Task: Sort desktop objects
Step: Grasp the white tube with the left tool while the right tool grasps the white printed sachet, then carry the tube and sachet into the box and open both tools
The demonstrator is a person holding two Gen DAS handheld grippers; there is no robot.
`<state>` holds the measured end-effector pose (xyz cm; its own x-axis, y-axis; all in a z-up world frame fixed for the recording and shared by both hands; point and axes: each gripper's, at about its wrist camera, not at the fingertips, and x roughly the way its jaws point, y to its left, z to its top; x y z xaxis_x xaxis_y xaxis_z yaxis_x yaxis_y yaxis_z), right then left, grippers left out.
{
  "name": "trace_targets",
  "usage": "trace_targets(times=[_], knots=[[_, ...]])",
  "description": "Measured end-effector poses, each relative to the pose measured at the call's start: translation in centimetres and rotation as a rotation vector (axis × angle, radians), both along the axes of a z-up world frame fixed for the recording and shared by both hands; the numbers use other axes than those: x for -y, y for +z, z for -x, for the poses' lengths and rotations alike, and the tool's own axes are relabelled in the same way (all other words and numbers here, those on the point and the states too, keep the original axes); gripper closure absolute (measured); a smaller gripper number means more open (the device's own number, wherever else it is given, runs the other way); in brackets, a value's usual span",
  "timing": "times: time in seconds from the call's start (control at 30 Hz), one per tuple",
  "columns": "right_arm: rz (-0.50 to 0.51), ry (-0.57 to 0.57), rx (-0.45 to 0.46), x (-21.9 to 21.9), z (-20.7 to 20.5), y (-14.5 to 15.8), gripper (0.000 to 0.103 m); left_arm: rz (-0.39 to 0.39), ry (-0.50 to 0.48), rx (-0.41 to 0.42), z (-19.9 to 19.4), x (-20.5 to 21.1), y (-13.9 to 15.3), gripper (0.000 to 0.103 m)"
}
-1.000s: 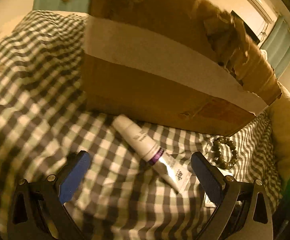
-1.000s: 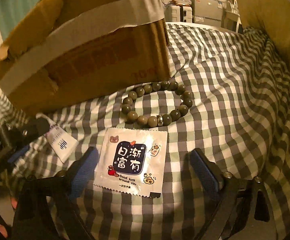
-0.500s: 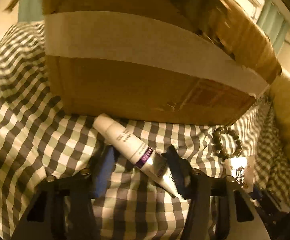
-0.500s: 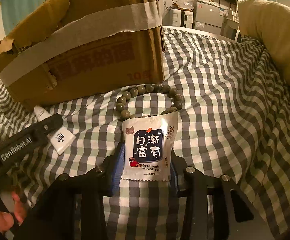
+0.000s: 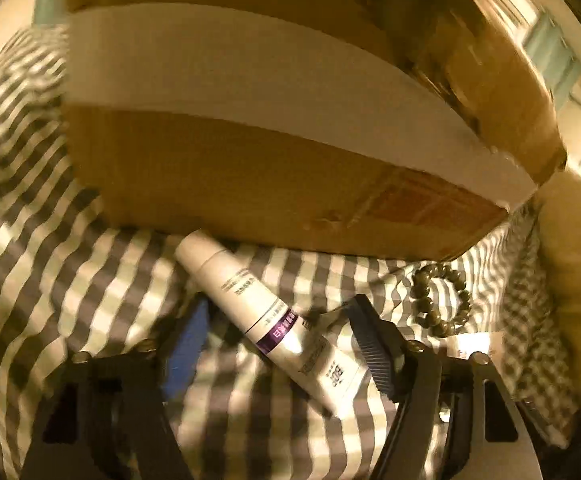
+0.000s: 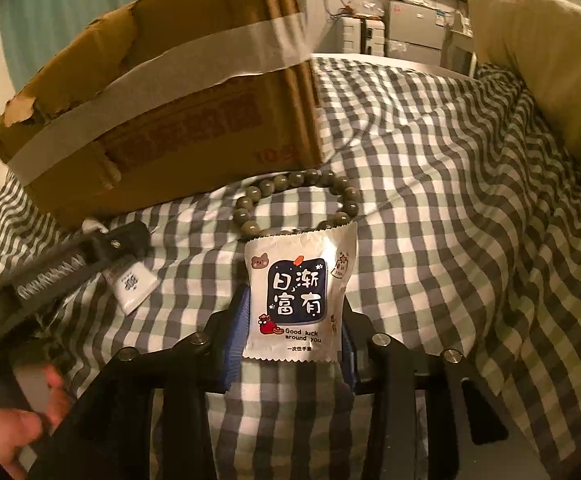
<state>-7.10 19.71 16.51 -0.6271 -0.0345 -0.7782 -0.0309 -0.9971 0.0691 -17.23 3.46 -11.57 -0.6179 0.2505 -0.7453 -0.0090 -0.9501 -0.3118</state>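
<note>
A white tube with a purple band [image 5: 250, 304] lies slanted on the checked cloth, in front of a taped cardboard box [image 5: 250, 184]. My left gripper [image 5: 279, 301] straddles the tube. Its jaws are opening, and a gap shows between the left blue pad [image 5: 188, 344] and the tube. My right gripper [image 6: 293, 300] is shut on a white printed packet [image 6: 302, 280], which stands upright between its pads. A bracelet of grey-green beads [image 6: 296, 179] lies just beyond the packet, near the box corner [image 6: 178, 140]. The bracelet [image 5: 441, 327] also shows in the left wrist view.
The checked cloth [image 6: 430, 200] is rumpled and stretches away to the right. A beige cushion [image 6: 542, 60] bounds its far right side. The left gripper's finger [image 6: 90, 248] and a person's hand [image 6: 10, 432] fill the lower left of the right wrist view.
The right gripper closed on the packet, which went from lying flat to standing upright. The left gripper moved in over the tube, narrowed around it, then widened again.
</note>
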Motion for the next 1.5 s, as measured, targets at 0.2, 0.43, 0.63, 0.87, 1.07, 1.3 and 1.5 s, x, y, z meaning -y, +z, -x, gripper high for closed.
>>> trace_targets(times=[0.2,0.43,0.63,0.87,1.07,1.3,1.5], knots=[[-0.013,0.011,-0.022,0.6,0.1,0.5,0.065,-0.034,-0.030,-0.049,-1.4,-0.1,-0.2,0.070],[-0.002,0.046,-0.058,1.0,-0.9,1.8,0.065,-0.036,-0.054,-0.069,-3.5,0.1,0.5,0.081],[0.008,0.054,-0.091,1.0,-2.7,3.4,0.065,0.015,-0.121,-0.111,-5.0,-1.2,2.2,0.091],[0.015,0.070,-0.116,0.7,-3.2,4.5,0.065,0.006,-0.136,-0.126,-6.0,-1.7,3.0,0.091],[0.029,0.084,-0.131,0.8,-3.5,5.2,0.065,-0.005,-0.122,-0.131,-6.7,0.2,4.1,0.091],[0.055,0.114,-0.169,1.4,-4.8,6.9,0.065,0.012,-0.130,-0.159,-8.1,0.9,5.9,0.091],[0.111,0.138,-0.185,1.5,-6.7,8.2,0.065,0.037,-0.143,-0.203,-10.1,1.3,8.2,0.091]])
